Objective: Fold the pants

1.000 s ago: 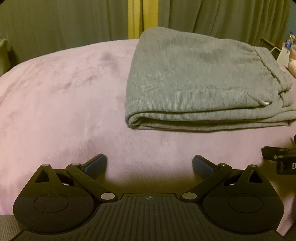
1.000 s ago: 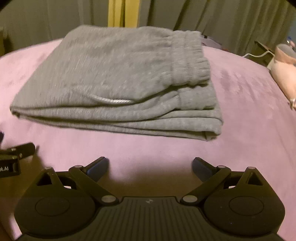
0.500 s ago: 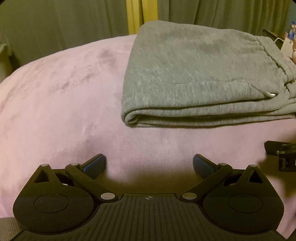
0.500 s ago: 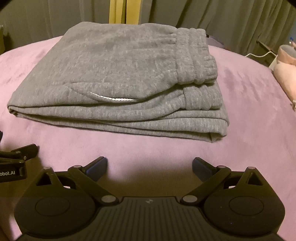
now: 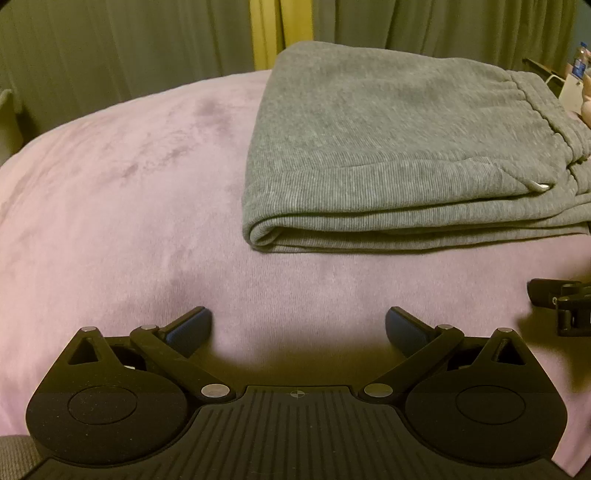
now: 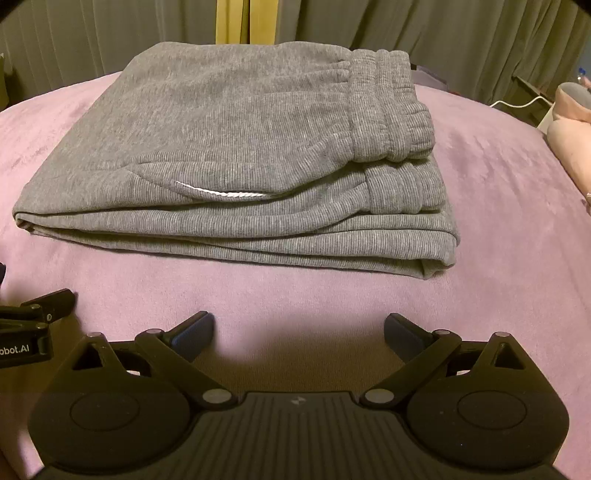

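Grey sweatpants (image 5: 388, 147) lie folded in a flat stack on a pink plush bed cover (image 5: 129, 206). In the right wrist view the pants (image 6: 236, 155) show their elastic waistband (image 6: 388, 107) on the right and a pocket opening with a white edge (image 6: 221, 192). My left gripper (image 5: 298, 325) is open and empty, over the cover in front of the pants' left folded corner. My right gripper (image 6: 298, 326) is open and empty, in front of the stack's near edge. Neither touches the pants.
Dark curtains with a yellow strip (image 5: 280, 33) hang behind the bed. A pink object (image 6: 570, 122) and a white cable (image 6: 517, 104) lie at the right. The other gripper shows at each view's edge (image 5: 565, 302) (image 6: 29, 325).
Both grippers rose or tilted a little, so the pants sit slightly lower and larger in view. The pants have not moved. Both jaws stay open.
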`<state>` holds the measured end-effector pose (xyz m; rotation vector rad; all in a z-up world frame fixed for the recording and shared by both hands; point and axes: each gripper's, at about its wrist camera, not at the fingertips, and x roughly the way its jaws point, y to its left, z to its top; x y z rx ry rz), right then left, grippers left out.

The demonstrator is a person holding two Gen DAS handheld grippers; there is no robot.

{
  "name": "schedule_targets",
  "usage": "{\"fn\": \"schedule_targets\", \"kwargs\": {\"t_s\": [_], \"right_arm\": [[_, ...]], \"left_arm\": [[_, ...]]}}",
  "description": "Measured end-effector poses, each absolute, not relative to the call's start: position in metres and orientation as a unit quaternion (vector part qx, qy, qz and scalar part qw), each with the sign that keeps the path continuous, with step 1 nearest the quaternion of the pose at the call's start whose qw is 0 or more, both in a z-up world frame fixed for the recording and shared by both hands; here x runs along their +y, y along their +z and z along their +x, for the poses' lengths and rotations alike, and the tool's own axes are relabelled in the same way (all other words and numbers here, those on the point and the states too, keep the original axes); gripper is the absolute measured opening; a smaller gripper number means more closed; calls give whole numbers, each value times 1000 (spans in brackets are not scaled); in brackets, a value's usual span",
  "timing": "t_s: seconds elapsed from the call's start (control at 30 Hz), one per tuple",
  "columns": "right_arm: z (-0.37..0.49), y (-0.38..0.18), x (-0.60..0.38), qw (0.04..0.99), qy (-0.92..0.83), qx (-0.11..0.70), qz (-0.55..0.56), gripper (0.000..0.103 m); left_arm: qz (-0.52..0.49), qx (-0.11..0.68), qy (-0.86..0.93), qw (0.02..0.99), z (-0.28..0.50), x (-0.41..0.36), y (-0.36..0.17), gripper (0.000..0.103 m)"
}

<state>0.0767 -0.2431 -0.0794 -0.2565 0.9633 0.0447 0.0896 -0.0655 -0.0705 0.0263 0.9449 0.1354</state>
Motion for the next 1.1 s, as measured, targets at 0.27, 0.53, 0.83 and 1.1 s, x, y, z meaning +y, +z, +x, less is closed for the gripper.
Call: {"fn": "schedule_targets", "kwargs": {"t_s": [0.27, 0.53, 0.83, 1.1], "right_arm": [[76, -80, -241, 879, 21, 459, -128, 99], [76, -80, -241, 879, 21, 459, -128, 99], [77, -80, -241, 879, 21, 459, -127, 99], [77, -80, -241, 879, 21, 459, -128, 99]], "left_arm": [[13, 454, 65, 888, 89, -66, -71, 103], [13, 454, 65, 888, 89, -65, -70, 103], [15, 454, 65, 889, 89, -66, -70, 103], [15, 454, 65, 889, 89, -66, -70, 103]]}}
